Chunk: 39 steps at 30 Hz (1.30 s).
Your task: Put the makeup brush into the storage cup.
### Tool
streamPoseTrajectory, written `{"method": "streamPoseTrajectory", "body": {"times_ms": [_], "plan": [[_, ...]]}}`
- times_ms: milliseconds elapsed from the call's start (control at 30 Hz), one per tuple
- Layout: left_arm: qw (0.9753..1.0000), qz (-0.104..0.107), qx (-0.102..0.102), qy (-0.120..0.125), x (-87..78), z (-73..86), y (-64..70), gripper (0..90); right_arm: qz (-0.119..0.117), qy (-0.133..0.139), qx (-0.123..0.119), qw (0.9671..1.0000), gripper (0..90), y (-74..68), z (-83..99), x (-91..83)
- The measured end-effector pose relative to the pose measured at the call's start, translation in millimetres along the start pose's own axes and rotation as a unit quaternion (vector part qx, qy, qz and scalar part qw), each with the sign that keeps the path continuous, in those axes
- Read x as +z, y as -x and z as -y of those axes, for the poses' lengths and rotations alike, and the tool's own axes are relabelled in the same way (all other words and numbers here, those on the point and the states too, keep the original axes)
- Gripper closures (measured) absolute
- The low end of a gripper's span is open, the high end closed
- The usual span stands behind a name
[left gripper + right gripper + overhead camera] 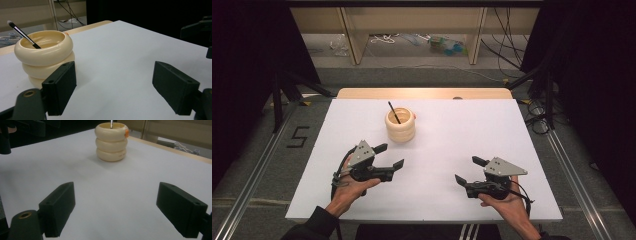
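A cream ribbed cup (400,125) shaped like three stacked rings stands on the white table (447,145), toward the back and left of centre. A thin black brush (393,112) leans inside it, tip up. The left gripper view has the cup (43,55) close by on the left with the brush (22,33) slanting out of it. The cup (111,141) lies farther ahead in the right gripper view. My left gripper (389,156) is open, near the cup's front left, nothing between its jaws. My right gripper (469,170) is open at the front right, holding nothing.
A wooden strip (424,93) runs along the table's far edge. Beyond it stand shelf legs (354,40) with cables and clutter on the floor. Dark stands (279,95) flank both sides. The person's hands rest near the front edge.
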State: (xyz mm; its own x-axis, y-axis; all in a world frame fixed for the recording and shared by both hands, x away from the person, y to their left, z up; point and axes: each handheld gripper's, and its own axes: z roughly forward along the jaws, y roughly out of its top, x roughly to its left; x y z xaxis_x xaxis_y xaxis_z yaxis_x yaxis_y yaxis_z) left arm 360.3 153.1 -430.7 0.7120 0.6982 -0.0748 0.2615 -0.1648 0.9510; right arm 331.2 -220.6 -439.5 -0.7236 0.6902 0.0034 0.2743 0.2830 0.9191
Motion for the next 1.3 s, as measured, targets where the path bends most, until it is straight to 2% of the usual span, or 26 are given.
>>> {"method": "streamPoseTrajectory", "body": {"times_ms": [67,100,133,233,400,467,533,700,733,767,833,1033,1300], "plan": [[1.0000,-0.001,0.004,0.001,-2.2,0.4,-0.2,19.2,0.004,-0.001,-0.001,1.0000,16.1,0.0,-0.1,-0.5],[1.0000,-0.005,-0.001,0.002,-3.5,1.0,0.3,19.2,0.000,0.008,0.000,1.0000,16.1,0.4,0.2,0.5],[1.0000,-0.006,0.006,0.002,-4.8,1.0,-0.5,19.2,0.008,0.005,-0.001,1.0000,16.1,1.0,0.0,-1.2],[1.0000,-0.008,0.001,0.006,-7.7,2.1,-0.6,19.2,0.005,0.011,0.004,0.9999,16.1,3.1,0.5,-2.6],[0.9999,-0.010,0.004,0.008,-10.8,4.5,1.0,19.2,0.008,0.003,0.004,1.0000,16.1,3.4,0.8,-5.5],[0.9999,-0.009,-0.002,0.009,-11.5,5.7,2.8,19.2,0.008,0.002,0.004,1.0000,16.1,2.8,1.2,-6.1],[0.9999,-0.007,0.005,0.011,-12.2,6.1,2.5,19.2,0.013,0.010,-0.001,0.9999,16.1,2.5,1.8,-6.2],[0.9999,-0.011,0.004,0.009,-15.5,7.4,4.5,19.2,0.013,0.010,-0.002,0.9999,16.0,2.2,2.9,-9.2],[0.9999,-0.007,0.006,0.012,-15.4,7.8,4.7,19.2,0.011,0.007,0.003,0.9999,16.0,1.5,3.0,-9.7],[0.9999,-0.010,-0.001,0.009,-16.1,8.0,6.4,19.2,0.011,0.006,0.003,0.9999,16.0,1.4,3.2,-10.2],[0.9999,-0.009,0.005,0.009,-16.8,7.9,6.7,19.2,0.012,0.006,0.003,0.9999,16.0,1.1,3.7,-10.3],[0.9999,-0.007,0.001,0.011,-15.7,9.0,5.1,19.2,0.005,0.007,0.004,1.0000,16.0,0.3,4.1,-8.4],[0.9999,-0.009,0.002,0.008,-15.9,8.6,5.6,19.2,0.010,0.004,0.002,0.9999,16.0,1.1,3.8,-9.2]]}}
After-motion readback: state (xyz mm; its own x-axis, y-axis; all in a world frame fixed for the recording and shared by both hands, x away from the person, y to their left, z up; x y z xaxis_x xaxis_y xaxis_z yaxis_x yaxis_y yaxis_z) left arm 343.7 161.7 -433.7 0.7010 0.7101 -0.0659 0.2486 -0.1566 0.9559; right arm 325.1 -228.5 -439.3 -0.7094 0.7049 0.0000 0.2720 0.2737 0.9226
